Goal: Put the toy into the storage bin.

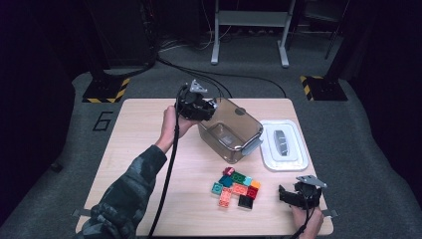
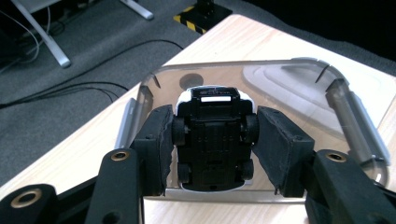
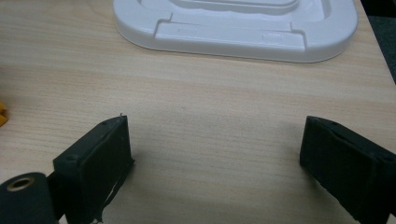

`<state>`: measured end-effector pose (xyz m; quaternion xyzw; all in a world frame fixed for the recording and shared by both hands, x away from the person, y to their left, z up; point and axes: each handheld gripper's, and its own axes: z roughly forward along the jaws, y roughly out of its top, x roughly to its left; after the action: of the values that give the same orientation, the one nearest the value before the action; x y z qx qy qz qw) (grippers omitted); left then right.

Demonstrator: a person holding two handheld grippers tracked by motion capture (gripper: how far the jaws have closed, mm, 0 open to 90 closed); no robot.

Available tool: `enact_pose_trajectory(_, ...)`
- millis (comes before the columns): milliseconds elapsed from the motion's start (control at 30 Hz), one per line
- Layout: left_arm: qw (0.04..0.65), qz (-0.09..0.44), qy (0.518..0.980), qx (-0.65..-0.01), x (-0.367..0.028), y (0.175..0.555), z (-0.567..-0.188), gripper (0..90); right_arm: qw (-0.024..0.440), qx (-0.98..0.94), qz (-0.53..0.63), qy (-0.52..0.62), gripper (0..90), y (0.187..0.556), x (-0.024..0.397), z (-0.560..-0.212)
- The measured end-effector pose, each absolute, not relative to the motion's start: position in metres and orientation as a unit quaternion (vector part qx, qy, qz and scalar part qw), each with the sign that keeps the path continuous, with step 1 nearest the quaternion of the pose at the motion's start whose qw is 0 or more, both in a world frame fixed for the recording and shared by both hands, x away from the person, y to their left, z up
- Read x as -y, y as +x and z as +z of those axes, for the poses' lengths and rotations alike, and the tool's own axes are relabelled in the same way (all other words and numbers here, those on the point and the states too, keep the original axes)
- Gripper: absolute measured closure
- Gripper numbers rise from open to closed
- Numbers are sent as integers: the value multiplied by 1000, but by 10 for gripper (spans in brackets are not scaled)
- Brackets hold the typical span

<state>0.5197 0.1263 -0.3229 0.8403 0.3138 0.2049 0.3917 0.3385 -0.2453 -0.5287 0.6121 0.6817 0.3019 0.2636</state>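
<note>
My left gripper (image 1: 211,106) is shut on a small toy car (image 2: 212,140) with a white body and a black underside that faces the left gripper view. The pads (image 2: 158,140) press on its wheels from both sides. The car hangs over the near rim of a clear smoky plastic container (image 1: 231,130), whose open mouth (image 2: 233,65) lies right behind it. My right gripper (image 1: 287,195) rests low at the table's front right, open, with bare wood between its jaws (image 3: 215,140).
The container's white lid (image 1: 283,144) lies flat to its right, and its edge (image 3: 233,28) is just ahead of the right gripper. Several coloured bricks (image 1: 236,186) sit in a cluster in front of the container. Cables and stand feet lie on the floor beyond the table.
</note>
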Motion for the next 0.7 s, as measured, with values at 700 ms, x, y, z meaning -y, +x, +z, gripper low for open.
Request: enact_pose_trajectory(700,387,154,847,-331,-112,539,-365,480,264,-686,304,606,89,338,245,-529)
